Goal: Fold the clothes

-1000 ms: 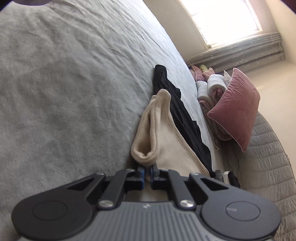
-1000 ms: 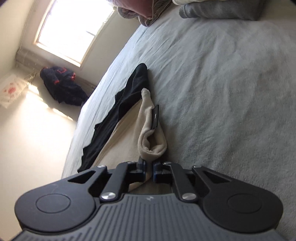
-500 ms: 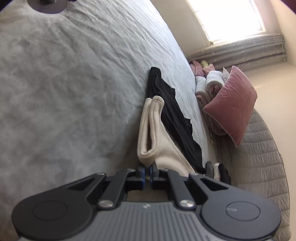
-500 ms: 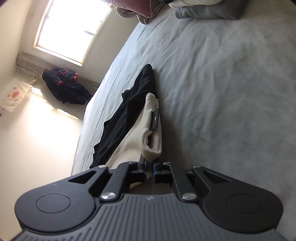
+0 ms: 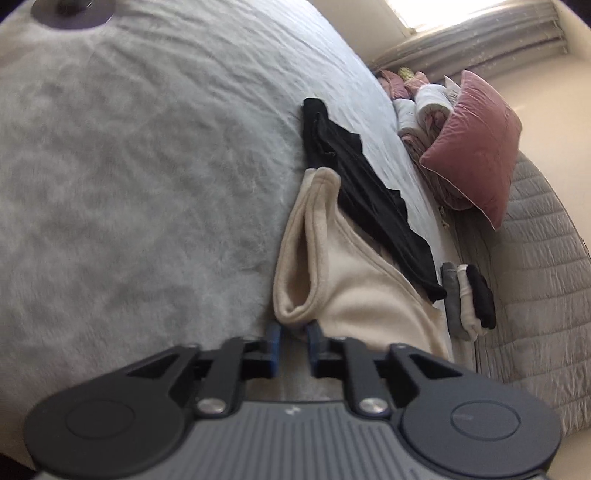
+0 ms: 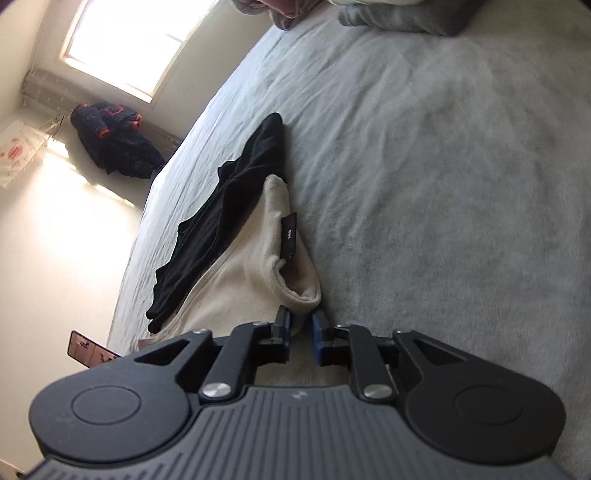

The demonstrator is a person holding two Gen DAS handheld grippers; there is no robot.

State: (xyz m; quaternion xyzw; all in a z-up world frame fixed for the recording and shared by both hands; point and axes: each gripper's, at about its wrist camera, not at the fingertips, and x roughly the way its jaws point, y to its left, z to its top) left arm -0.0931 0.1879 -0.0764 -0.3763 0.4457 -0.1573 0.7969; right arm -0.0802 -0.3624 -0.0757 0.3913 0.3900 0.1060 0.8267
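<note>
A cream fleece garment (image 5: pixel 343 280) lies on the grey bed, also in the right wrist view (image 6: pixel 255 273), with a black label (image 6: pixel 289 235) at its waistband. A black garment (image 5: pixel 354 184) lies beside it, also in the right wrist view (image 6: pixel 229 218). My left gripper (image 5: pixel 293 332) has its jaws a little apart at the cream waistband's edge. My right gripper (image 6: pixel 300 325) also has its jaws slightly apart at the other end of the waistband. The cloth rests just in front of both sets of fingertips.
A pink pillow (image 5: pixel 476 144) and rolled clothes (image 5: pixel 428 107) lie at the bed's head. Small folded items (image 5: pixel 467 295) sit by the quilted bedspread (image 5: pixel 535 277). A grey garment (image 6: pixel 402 18) lies far off. A dark jacket (image 6: pixel 114 144) is on the floor. A phone (image 6: pixel 88 352) lies at the bed's edge.
Both grippers have opened a little and let go of the cream waistband, which now rests on the bed. Both views have shifted slightly.
</note>
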